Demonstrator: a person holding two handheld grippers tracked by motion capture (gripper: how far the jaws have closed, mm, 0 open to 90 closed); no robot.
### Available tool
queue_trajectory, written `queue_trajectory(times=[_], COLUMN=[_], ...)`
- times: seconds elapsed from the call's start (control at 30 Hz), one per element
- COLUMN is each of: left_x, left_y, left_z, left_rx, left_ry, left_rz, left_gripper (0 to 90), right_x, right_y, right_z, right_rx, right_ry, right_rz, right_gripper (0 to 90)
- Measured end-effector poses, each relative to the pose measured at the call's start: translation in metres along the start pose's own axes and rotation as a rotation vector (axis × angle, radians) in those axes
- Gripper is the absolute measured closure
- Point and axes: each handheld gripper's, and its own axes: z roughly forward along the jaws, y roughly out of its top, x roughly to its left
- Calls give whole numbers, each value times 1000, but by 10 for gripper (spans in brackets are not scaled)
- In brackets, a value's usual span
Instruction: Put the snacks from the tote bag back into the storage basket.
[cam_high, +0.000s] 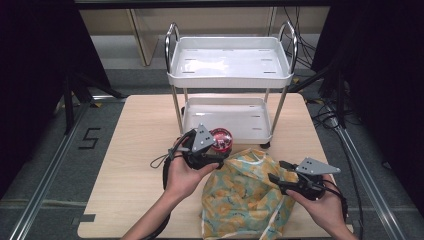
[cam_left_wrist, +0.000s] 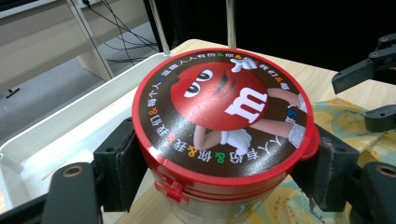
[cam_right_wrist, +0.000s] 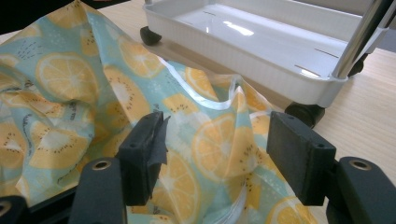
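Note:
A round tub with a red printed lid (cam_left_wrist: 219, 107) sits between the pads of my left gripper (cam_left_wrist: 219, 158), which is shut on its sides. From above, the tub (cam_high: 223, 139) is just in front of the cart's lower tray, and the left gripper (cam_high: 214, 150) holds it above the top edge of a lemon-print bag (cam_high: 245, 195). My right gripper (cam_high: 277, 171) is at the bag's right side. Its jaws stand open in the right gripper view (cam_right_wrist: 219, 144), with the bag's rim (cam_right_wrist: 205, 100) loose between them and neither pad pressing it.
A white two-tier cart (cam_high: 230, 80) stands at the far middle of the wooden table (cam_high: 140, 140); its lower tray (cam_right_wrist: 261, 56) and a castor are close beyond the bag. Dark curtains and metal rails flank the table.

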Motion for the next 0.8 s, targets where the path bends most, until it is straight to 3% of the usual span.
queue_trajectory(times=[0.8], left_x=[8], left_y=[-2], left_z=[9], left_rx=[11], left_ry=[15], left_rz=[-9], left_gripper=[253], right_x=[1], right_y=[0], right_z=[0], right_rx=[-4], right_ry=[-1], right_rz=[2], right_gripper=[377])
